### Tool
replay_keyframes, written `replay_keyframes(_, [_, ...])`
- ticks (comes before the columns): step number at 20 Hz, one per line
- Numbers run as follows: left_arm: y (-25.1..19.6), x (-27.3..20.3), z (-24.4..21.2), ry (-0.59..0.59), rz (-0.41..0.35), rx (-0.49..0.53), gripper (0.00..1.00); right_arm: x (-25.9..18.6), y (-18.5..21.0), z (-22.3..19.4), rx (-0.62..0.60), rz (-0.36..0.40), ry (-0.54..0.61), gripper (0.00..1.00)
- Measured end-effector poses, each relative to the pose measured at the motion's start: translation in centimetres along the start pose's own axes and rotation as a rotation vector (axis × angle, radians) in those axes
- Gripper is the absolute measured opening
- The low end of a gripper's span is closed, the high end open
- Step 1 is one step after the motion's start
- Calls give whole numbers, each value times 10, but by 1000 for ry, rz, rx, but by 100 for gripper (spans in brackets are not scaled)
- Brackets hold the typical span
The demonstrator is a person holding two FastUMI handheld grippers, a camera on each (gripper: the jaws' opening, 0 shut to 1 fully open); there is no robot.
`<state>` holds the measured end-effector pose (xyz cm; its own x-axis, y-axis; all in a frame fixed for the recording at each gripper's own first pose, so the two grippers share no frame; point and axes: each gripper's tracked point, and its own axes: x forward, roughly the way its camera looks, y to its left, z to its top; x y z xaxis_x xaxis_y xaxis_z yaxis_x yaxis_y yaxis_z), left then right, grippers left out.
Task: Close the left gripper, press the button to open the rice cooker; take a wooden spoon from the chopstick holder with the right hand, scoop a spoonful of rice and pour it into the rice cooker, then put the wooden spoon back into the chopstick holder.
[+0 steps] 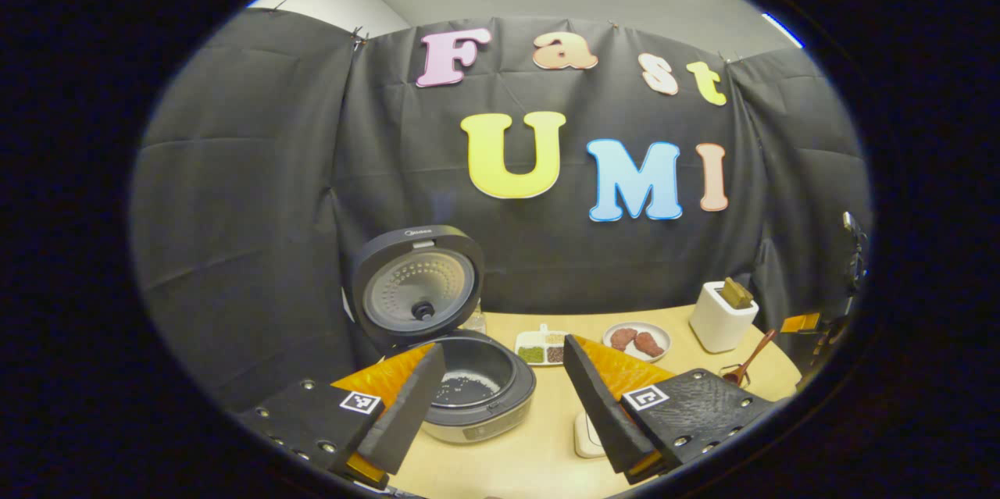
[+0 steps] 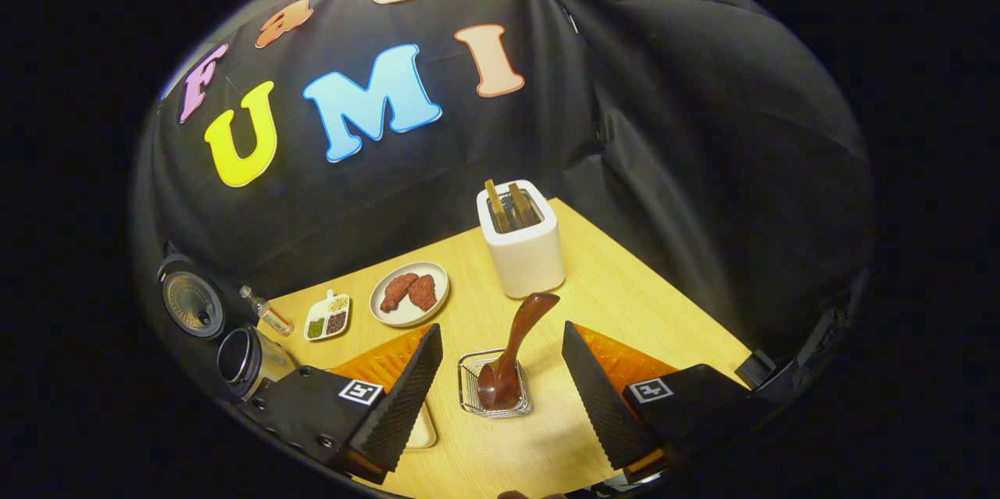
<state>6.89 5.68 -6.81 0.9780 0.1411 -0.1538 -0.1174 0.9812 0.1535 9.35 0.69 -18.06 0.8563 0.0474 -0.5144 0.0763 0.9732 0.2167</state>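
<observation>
No text can be made out: small lettering is seen on the rice cooker lid rim, but it is too small to read.

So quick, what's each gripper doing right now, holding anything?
Left gripper: open, holding nothing, in front of the open rice cooker.
Right gripper: open, holding nothing; the wooden spoon stands in the chopstick holder between its fingers, untouched.

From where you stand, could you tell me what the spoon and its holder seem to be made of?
The spoon looks like dark, polished wood: reddish-brown with a soft sheen. The chopstick holder appears to be thin metal wire, silvery and see-through like a basket.
</observation>
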Motion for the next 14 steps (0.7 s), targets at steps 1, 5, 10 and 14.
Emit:
replay_keyframes(1, [-1, -3, -4, 11, 29, -8, 98, 12, 0, -4, 5, 12, 29, 93])
replay_keyframes(5, [-6, -19, -32, 72, 135, -52, 96, 55, -3, -30, -18, 44, 137, 98])
replay_keyframes(10, [-13, -47, -55, 123, 252, -58, 98, 107, -9, -40, -27, 75, 192, 98])
replay_keyframes(14, [-14, -71, -65, 170, 303, -36, 96, 137, -8, -53, -39, 85, 237, 98])
